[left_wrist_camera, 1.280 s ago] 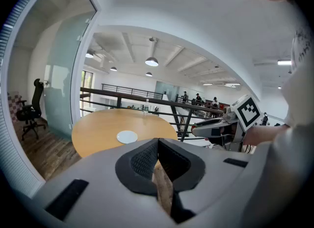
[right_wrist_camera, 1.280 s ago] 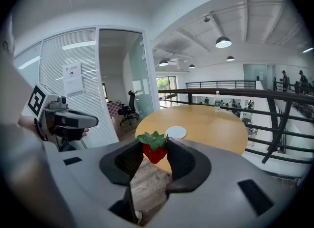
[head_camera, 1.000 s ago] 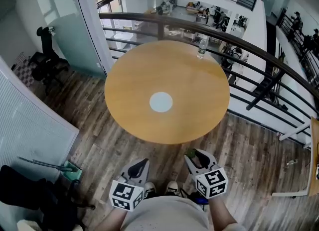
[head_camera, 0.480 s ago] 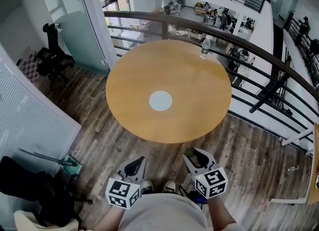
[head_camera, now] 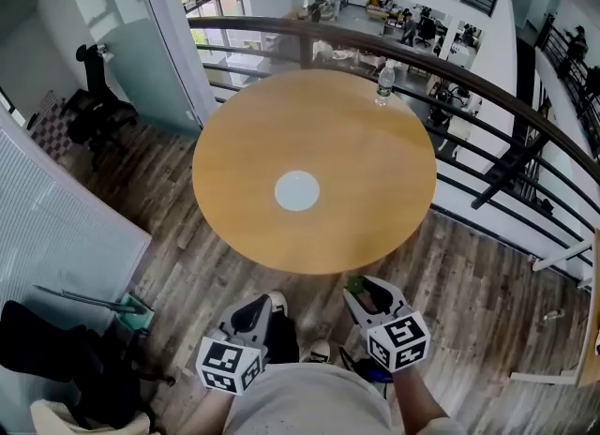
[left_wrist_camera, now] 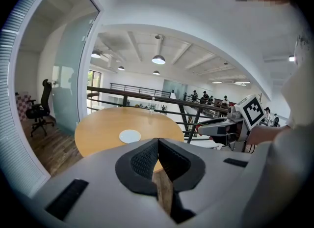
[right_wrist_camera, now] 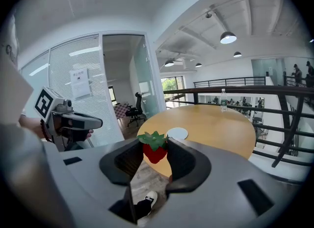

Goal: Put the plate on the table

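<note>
Standing just off the near edge of the round tabletop (head_camera: 375,180), the person holds both grippers low, close to the body and short of the wood. The plate (head_camera: 297,190), a small white disc, lies flat near the middle of the tabletop, well apart from both grippers and with nothing on it. By that look, the task's one step appears already done: the plate rests on the table and neither gripper touches it.

The left gripper (head_camera: 255,313) has its jaws pressed together with nothing between them. The right gripper (head_camera: 370,297) stands spread fairly wide and pinches a strawberry (right_wrist_camera: 155,149), red with a green leafy top, held between its pads and pointed toward the plate. That fruit is no part of the stated task, so I would guess something further is planned for it, perhaps setting it on the plate, but that is only a guess.

A bottle (head_camera: 382,82) stands upright at the far right edge of the tabletop, beside the railing (head_camera: 487,86).
</note>
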Demonstrator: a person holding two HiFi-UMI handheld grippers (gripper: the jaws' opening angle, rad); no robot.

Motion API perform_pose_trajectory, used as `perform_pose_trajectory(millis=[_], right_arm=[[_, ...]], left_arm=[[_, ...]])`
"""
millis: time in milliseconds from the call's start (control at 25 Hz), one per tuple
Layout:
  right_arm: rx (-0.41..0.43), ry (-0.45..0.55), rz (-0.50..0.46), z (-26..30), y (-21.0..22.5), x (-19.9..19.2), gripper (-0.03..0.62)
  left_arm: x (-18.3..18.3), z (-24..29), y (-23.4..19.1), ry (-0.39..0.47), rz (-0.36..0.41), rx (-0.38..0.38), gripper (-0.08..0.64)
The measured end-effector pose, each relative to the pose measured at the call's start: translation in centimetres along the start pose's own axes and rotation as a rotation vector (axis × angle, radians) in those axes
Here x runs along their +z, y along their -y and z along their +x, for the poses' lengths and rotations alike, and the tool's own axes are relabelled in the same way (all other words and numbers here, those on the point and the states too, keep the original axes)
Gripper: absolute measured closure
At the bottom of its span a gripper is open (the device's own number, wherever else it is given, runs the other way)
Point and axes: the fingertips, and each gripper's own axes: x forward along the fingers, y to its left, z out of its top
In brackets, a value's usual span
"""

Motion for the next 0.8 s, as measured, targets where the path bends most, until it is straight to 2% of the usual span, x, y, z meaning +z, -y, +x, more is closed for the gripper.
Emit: perform_pose_trajectory(millis=[320,640,800], right_arm=[[-0.04,-0.021,-0.001,6.7,2.2,2.2,0.428],[-0.111,-0.005,0.016,14.2,3.0,6.9,0.428],[-0.141,-0.005,0.017,16.3,3.0,8.0,0.428]], left_arm=[[2.5,5.2,-6.3,0.008,-0.005,-0.042,0.538],[7.4,10.0,-13.9,0.018,0.025,-0.12,0.538],[8.9,11.2,-16.2,0.029,0.036,-0.152,0.538]])
